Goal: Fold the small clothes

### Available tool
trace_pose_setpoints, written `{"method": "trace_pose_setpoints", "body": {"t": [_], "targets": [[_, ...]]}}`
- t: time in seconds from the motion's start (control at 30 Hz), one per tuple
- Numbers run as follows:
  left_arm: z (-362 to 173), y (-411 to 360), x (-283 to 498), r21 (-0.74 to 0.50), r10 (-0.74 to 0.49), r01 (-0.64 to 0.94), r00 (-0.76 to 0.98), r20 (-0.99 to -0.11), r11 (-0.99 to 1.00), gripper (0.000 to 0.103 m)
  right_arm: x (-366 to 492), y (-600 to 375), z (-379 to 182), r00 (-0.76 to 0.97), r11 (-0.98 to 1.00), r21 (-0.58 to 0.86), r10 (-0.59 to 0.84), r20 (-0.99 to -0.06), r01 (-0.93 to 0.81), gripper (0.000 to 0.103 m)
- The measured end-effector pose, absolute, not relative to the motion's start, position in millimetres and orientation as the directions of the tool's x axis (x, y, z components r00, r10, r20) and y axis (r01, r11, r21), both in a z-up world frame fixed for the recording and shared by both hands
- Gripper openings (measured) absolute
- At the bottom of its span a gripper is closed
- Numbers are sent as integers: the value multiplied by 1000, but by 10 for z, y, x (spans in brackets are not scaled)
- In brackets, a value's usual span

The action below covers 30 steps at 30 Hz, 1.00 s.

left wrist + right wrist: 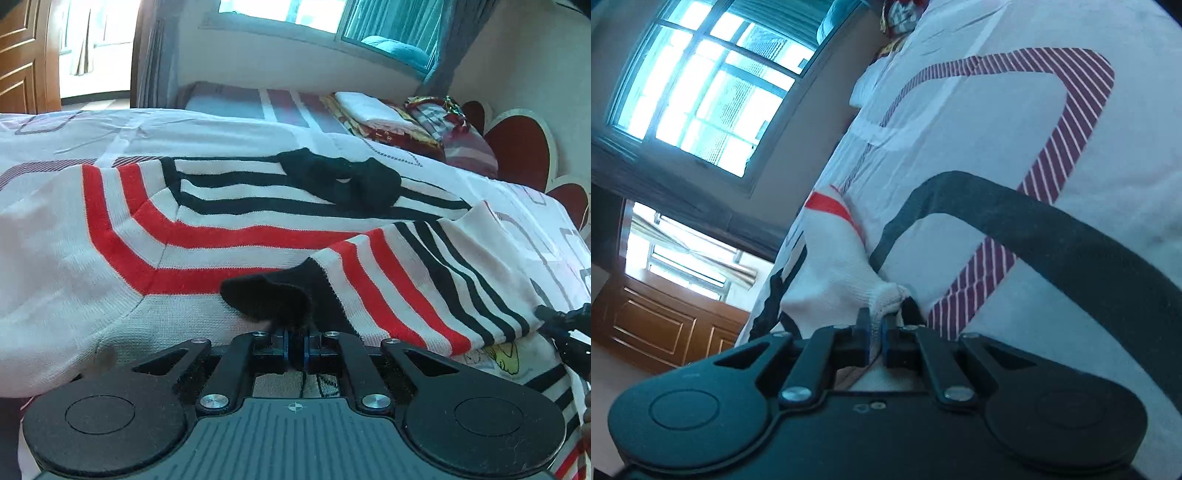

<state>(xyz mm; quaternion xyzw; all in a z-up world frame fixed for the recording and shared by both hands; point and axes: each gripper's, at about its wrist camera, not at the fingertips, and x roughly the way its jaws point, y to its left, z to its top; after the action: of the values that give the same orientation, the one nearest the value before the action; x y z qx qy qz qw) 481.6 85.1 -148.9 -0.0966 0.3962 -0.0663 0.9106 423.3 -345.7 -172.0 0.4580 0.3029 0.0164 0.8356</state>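
Sweater (pixel 192 236) of white knit with red and black stripes lies spread across the bed (pixel 461 177), its black collar (pixel 343 181) toward the far side and its near hem hanging at the bed's near edge; one striped sleeve (pixel 424 280) is folded inward over the body, its black cuff (pixel 269 295) bunched just ahead of my left gripper (pixel 297 347); that gripper's jaws are drawn almost fully together, and the cuff's dark fabric sits right at their tips, so I read it as pinched on the cuff; my right gripper (pixel 875 332) appears at the right edge of the left wrist view, at the sleeve's outer edge; in its own tilted view its jaws are closed to a narrow gap with a wad of white knit (pixel 886 299) clamped between the blue pads (pixel 865 341); from that wad the sweater's white cloth runs away along the bed's near edge, one red stripe (pixel 831 205) showing; a black band (pixel 1015 214) of the garment arcs over the bedsheet (pixel 960 122), which is pale with maroon striped squares; at the head of the bed, folded blankets (pixel 384 122) are stacked beside a red headboard (pixel 524 147); a window (pixel 701 92) and a wooden door (pixel 22 59) stand beyond.
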Motion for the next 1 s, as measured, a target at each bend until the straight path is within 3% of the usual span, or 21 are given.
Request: {"method": "trace_pose_setpoints", "body": {"t": [0.03,0.1,0.13,0.17,0.2,0.23,0.27,0.37,0.43,0.47,0.57,0.63,0.67,0.7,0.93,0.97,1.0], "targets": [[-1462,876,4780,-226,-189,35,679,-709,974,23,4219,-3471,-1676,809,595,769,318,-494,235,14],[-1361,947,4633,-198,-136,0,728,-672,980,85,4109,-3487,-1547,809,651,733,314,-496,197,26],[-1312,987,4567,-185,-111,-13,759,-642,983,89,4045,-3505,-1434,821,700,693,288,-493,171,29],[-1267,1024,4545,-184,-107,-13,773,-625,983,88,4024,-3539,-1329,831,743,655,272,-486,140,32],[-1237,1052,4579,-203,-135,6,767,-627,979,81,4034,-3575,-1253,834,767,630,267,-483,120,32],[-1229,1057,4628,-207,-149,19,760,-633,978,71,4102,-3610,-1180,836,792,602,262,-482,99,32],[-1241,1043,4700,-192,-145,23,746,-651,981,54,4190,-3627,-1134,838,813,576,258,-481,80,33],[-1360,973,4892,-126,-77,-19,698,-712,992,51,4622,-3636,-1070,840,856,516,265,-473,20,33],[-1449,906,4955,-100,-53,-30,677,-734,994,50,4870,-3591,-1088,835,879,477,261,-484,1,40],[-1462,867,4938,-82,-41,-28,685,-728,996,49,5000,-3565,-1122,829,890,456,257,-496,-4,49],[-1464,836,4911,-84,-37,-35,692,-721,996,37,5395,-3468,-1268,787,895,446,292,-543,-24,51],[-1471,860,4928,-94,-36,-48,691,-722,994,36,5459,-3438,-1336,770,896,443,301,-563,-25,49],[-1468,865,4929,-96,-36,-49,690,-723,994,35,5514,-3434,-1351,764,898,439,298,-572,-22,43],[-1466,871,4924,-96,-34,-52,689,-724,994,33,5550,-3423,-1376,753,897,441,316,-577,-39,6],[-1405,843,4943,-42,15,-68,679,-734,997,33,5520,-3445,-1414,746,926,378,255,-614,-5,6],[-1336,821,4910,11,75,-97,686,-724,995,33,5520,-3406,-1369,742,935,356,240,-626,-2,9],[-1247,785,4853,56,127,-122,711,-691,991,34,5467,-3366,-1282,753,946,325,213,-623,2,19]]}}
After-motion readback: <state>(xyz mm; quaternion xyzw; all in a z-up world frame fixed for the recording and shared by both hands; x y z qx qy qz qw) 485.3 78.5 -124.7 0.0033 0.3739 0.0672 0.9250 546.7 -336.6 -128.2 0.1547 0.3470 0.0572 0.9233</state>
